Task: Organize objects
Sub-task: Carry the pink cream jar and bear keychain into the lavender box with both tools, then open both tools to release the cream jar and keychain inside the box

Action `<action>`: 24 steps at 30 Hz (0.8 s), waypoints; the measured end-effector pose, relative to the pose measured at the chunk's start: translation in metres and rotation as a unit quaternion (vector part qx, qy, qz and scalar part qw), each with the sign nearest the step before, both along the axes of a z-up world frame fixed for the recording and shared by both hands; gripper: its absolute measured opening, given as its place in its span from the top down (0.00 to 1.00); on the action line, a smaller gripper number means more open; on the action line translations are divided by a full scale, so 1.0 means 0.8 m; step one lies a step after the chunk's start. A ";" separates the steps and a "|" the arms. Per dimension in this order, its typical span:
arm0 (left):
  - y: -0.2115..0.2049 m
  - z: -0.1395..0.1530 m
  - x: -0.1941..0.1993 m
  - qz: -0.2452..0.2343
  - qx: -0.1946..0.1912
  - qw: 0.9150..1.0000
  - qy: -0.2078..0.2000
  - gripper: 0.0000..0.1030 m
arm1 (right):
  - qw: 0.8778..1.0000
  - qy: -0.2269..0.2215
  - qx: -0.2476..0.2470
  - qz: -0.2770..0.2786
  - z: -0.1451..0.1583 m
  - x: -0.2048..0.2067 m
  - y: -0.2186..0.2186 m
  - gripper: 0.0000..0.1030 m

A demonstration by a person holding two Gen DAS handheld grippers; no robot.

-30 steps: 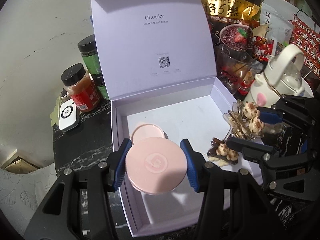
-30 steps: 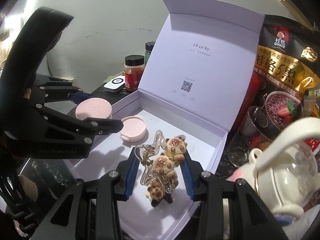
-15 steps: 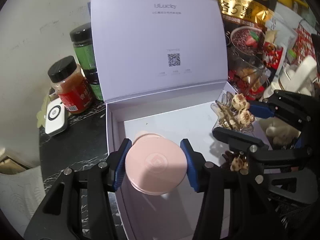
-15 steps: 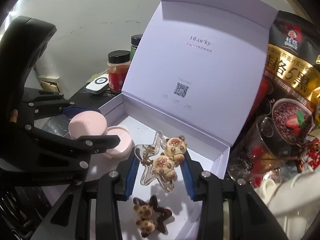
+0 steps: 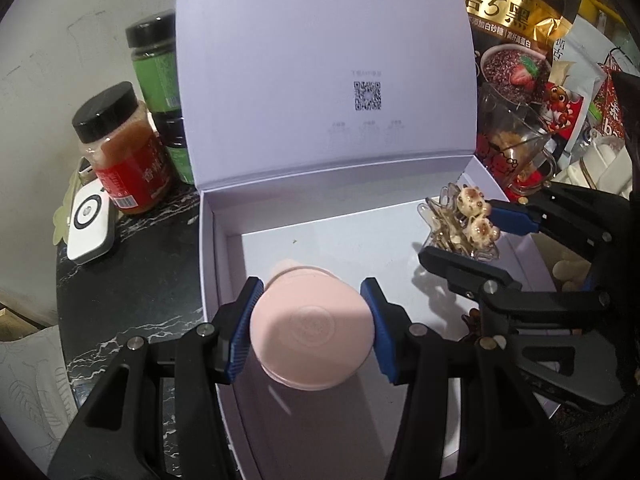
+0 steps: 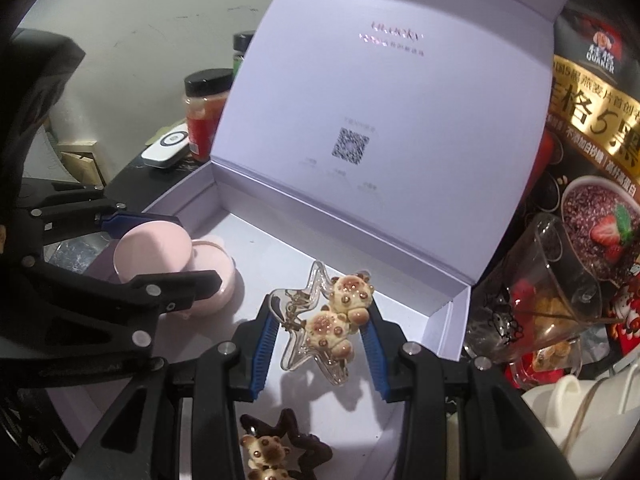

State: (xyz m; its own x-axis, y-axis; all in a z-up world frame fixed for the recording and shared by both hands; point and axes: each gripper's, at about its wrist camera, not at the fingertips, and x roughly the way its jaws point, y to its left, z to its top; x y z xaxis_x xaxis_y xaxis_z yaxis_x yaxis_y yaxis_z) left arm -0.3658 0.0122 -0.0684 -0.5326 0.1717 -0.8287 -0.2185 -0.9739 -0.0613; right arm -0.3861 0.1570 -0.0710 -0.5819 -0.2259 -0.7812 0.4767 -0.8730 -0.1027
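Left gripper (image 5: 312, 332) clamped the pink compact (image 5: 312, 340); right gripper (image 6: 320, 340) pinched the clear star clip (image 6: 316, 328) over the box (image 5: 212, 264). Grippers crowded; releases risked collision.

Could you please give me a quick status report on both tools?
Left tool shut on round pink compact. Right tool shut on clear star-shaped hair clip. Both over open white box. Nothing blocking.

Inside the open box (image 5: 212, 248), a round case (image 6: 218, 276) lies at the left, a hair clip (image 6: 280, 448) at the front, with jars (image 5: 124, 148) left of the box.
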 end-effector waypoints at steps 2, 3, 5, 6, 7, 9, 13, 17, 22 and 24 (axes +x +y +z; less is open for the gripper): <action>0.002 -0.003 -0.002 -0.003 0.002 1.000 -0.004 0.52 | 1.000 -0.004 0.000 -0.002 -0.003 -0.003 0.001 0.60; 0.002 -0.004 -0.002 -0.004 0.003 1.000 -0.005 0.52 | 1.000 -0.004 0.000 -0.003 -0.003 -0.004 0.001 0.60; 0.004 -0.007 -0.005 -0.007 0.003 1.000 -0.009 0.52 | 1.000 -0.004 -0.002 -0.007 -0.004 -0.008 0.002 0.60; 0.006 -0.008 -0.005 -0.008 0.002 1.000 -0.011 0.52 | 1.000 -0.005 -0.003 -0.010 -0.005 -0.010 0.003 0.60; 0.007 -0.010 -0.007 -0.010 0.000 1.000 -0.014 0.53 | 1.000 -0.006 -0.003 -0.012 -0.006 -0.011 0.004 0.60; 0.009 -0.012 -0.008 -0.010 -0.005 1.000 -0.017 0.52 | 1.000 -0.012 -0.004 -0.015 -0.008 -0.014 0.005 0.60; 0.012 -0.014 -0.010 -0.010 -0.008 1.000 -0.022 0.52 | 1.000 -0.018 -0.006 -0.015 -0.010 -0.016 0.005 0.60; 0.016 -0.015 -0.010 -0.011 -0.020 1.000 -0.021 0.52 | 1.000 -0.029 -0.005 -0.012 -0.012 -0.017 0.006 0.60; 0.019 -0.016 -0.008 -0.010 -0.025 0.999 -0.022 0.52 | 1.000 -0.029 -0.001 -0.011 -0.012 -0.015 0.007 0.60; 0.019 -0.016 -0.007 -0.010 -0.027 0.999 -0.022 0.52 | 1.000 -0.029 -0.001 -0.011 -0.012 -0.015 0.007 0.60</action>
